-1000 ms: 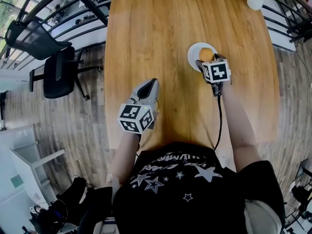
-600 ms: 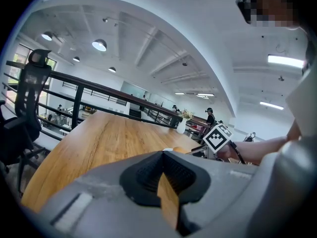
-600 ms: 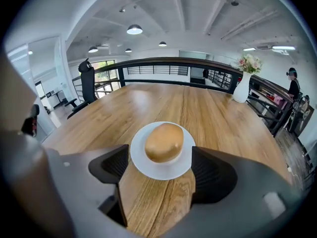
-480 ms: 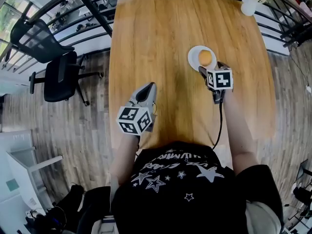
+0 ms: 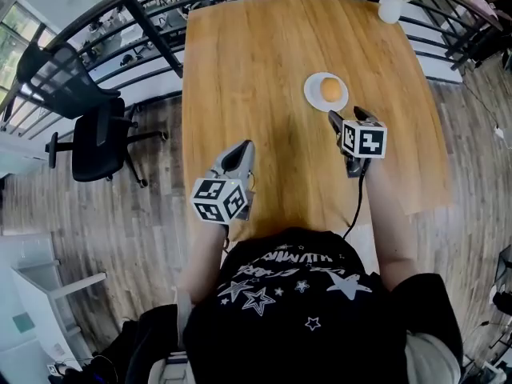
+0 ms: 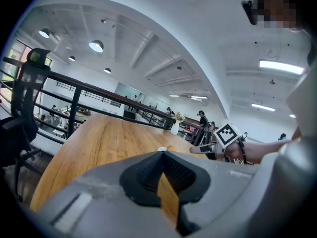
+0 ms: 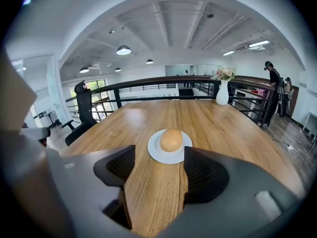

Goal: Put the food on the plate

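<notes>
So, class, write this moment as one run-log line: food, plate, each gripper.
food: on plate | right gripper: short of plate, empty, jaws closing | left gripper: shut, empty, over table

Ceiling lamps (image 7: 123, 49) and daylight light everything brightly and sharply, with fisheye bending toward dark-vignetted edges.

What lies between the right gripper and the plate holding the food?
Only bare wooden table, seen in the right gripper view. The right gripper has empty jaws, now closing, short of the plate.
</notes>
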Tool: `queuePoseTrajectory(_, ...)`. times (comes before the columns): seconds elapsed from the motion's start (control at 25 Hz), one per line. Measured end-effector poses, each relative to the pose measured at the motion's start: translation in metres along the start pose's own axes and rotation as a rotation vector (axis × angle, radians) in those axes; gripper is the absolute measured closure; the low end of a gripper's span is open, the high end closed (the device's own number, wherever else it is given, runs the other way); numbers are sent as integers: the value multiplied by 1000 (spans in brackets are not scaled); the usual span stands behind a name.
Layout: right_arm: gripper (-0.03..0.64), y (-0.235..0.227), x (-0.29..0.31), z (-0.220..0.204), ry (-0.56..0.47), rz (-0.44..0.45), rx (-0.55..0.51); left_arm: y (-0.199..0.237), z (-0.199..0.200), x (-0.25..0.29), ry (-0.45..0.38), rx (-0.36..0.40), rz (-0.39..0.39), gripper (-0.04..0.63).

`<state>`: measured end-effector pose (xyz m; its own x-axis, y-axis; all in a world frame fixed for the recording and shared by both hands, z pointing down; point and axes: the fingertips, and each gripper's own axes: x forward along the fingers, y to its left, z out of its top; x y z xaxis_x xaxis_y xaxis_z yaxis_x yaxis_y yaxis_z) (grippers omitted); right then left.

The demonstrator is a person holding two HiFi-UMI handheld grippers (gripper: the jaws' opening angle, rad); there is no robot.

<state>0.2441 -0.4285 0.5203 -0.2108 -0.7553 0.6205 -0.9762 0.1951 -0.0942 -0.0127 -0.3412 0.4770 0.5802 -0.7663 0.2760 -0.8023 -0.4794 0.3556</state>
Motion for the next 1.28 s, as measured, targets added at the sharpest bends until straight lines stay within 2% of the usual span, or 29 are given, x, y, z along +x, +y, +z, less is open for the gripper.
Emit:
queuePoseTrajectory(0.2, 360, -6, -28, -15, -50, -51, 117, -4, -8, -6, 21, 7, -54, 594)
queuePoseTrajectory(0.6, 439, 27, -87, -64, -67, -107, 207, -17, -19, -22, 83, 39, -205, 594)
queuePoseTrajectory(0.72, 496, 37, -108, -77, -102, -137, 241, -23, -32, -27, 116, 63, -255, 594)
queuePoseTrajectory(0.88, 612, 47, -128, -92, -127, -186, 265, -23, -46, -31, 149, 68, -292, 594)
queuePoseTrajectory(1.08, 614, 61, -141, -112, -102, -193, 278, -24, -55, -47, 167, 47, -313, 594)
queuePoseTrajectory(1.28, 615, 71, -150, -127, -112, -177, 300, -22, -65, -54, 177, 3, -294, 594)
